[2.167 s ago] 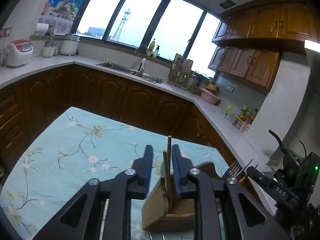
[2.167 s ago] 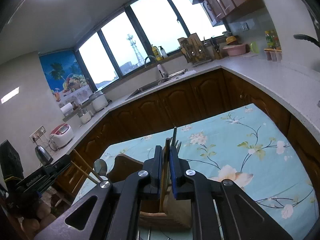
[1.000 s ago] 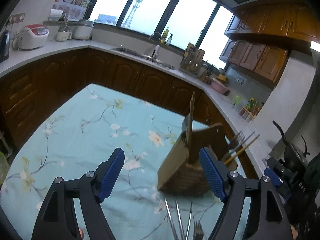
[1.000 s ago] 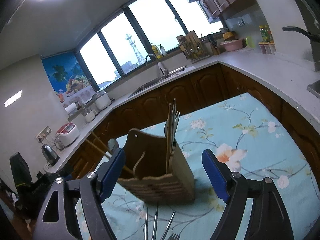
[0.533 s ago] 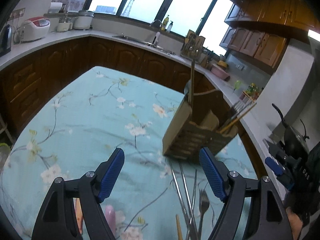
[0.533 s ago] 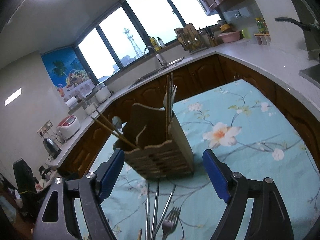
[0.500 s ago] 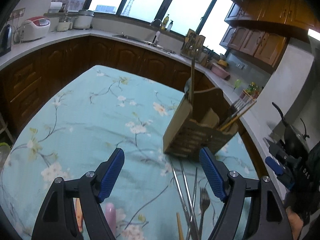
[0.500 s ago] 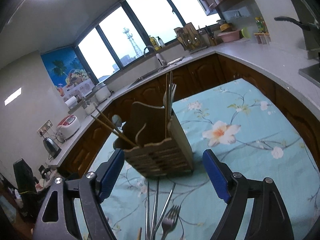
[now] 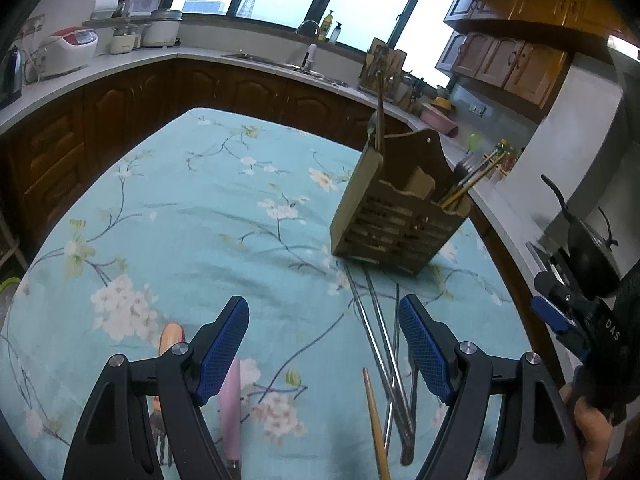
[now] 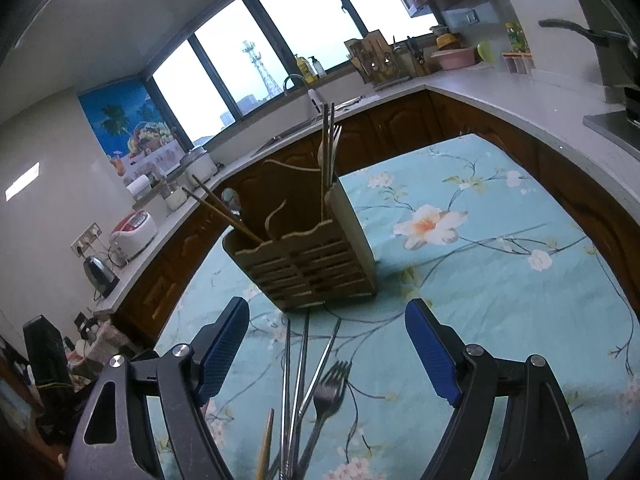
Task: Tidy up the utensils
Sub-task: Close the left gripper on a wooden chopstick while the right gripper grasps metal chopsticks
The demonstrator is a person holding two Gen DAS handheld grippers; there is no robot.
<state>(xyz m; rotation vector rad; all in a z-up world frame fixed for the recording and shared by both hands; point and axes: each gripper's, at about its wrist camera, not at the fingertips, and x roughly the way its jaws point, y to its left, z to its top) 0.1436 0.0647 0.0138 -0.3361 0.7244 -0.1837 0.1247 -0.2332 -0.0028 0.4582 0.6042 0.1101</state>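
Observation:
A wooden utensil holder [image 9: 400, 220] stands on the floral tablecloth [image 9: 192, 208], with chopsticks and a fork upright in its compartments; it also shows in the right wrist view [image 10: 308, 256]. Loose metal chopsticks [image 9: 380, 332], a wooden chopstick [image 9: 374, 420] and a fork lie in front of it. The fork [image 10: 330, 390] and metal chopsticks [image 10: 294, 380] show in the right wrist view too. A pink-handled utensil [image 9: 230, 404] lies near my left gripper [image 9: 324, 352]. Both the left gripper and my right gripper [image 10: 328, 356] are open, empty and short of the holder.
Dark wooden cabinets and a pale countertop [image 9: 120, 60] wrap around the table. A rice cooker [image 9: 66, 50], a sink [image 9: 272, 60] and a knife block [image 10: 374, 64] stand on it. The right gripper's body [image 9: 580, 320] shows at the left view's right edge.
Both grippers released the utensils into the holder, opened wide and drew back and down from it. More loose cutlery on the cloth has come into view.

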